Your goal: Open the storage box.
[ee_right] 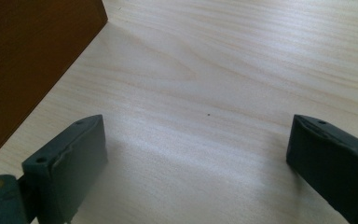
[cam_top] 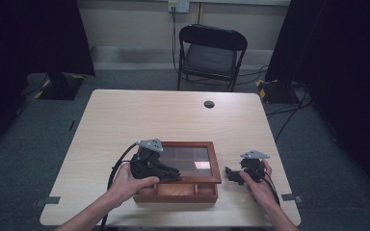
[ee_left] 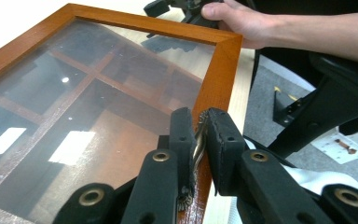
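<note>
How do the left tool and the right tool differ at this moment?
The left tool is shut on a small metal latch at the edge of the glass lid of the wooden box; the right tool stands wide open and empty. The left sits over the box, the right over the bare table beside it. Both are hand-held.

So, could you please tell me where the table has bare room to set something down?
The far half of the table, between the wooden box and the round cable hole, is free, as is the strip left of the left claw. The gap between the box and the right claw is crowded.
</note>
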